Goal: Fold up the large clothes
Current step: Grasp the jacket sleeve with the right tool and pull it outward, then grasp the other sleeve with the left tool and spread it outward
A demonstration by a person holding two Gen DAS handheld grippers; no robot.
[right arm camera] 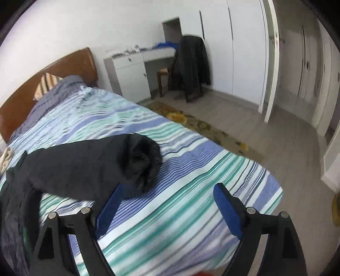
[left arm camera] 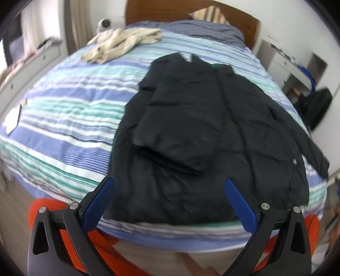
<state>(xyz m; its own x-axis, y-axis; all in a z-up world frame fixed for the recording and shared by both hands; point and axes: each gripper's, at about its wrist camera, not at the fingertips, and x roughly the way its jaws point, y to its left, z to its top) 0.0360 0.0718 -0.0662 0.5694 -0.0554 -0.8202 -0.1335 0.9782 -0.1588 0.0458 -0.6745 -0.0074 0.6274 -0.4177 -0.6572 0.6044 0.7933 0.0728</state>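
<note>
A large black garment (left arm camera: 201, 131) lies spread on a bed with a blue, green and white striped cover (left arm camera: 63, 110). Its left sleeve is folded in over the body; the right sleeve trails off toward the bed's right edge. My left gripper (left arm camera: 170, 182) is open, its blue pads hovering over the garment's near hem with nothing between them. In the right wrist view the black sleeve (right arm camera: 91, 163) lies across the cover, its cuff (right arm camera: 144, 161) just beyond my right gripper (right arm camera: 167, 189), which is open and empty. The left pad sits partly under the cuff's edge.
A crumpled beige garment (left arm camera: 121, 44) lies near the pillows by the wooden headboard (left arm camera: 191, 10). A white paper (left arm camera: 12, 121) rests at the bed's left edge. A person's orange clothing (left arm camera: 102, 242) shows below the bed. A chair draped with a dark jacket (right arm camera: 191, 65) stands by a white desk (right arm camera: 131, 72).
</note>
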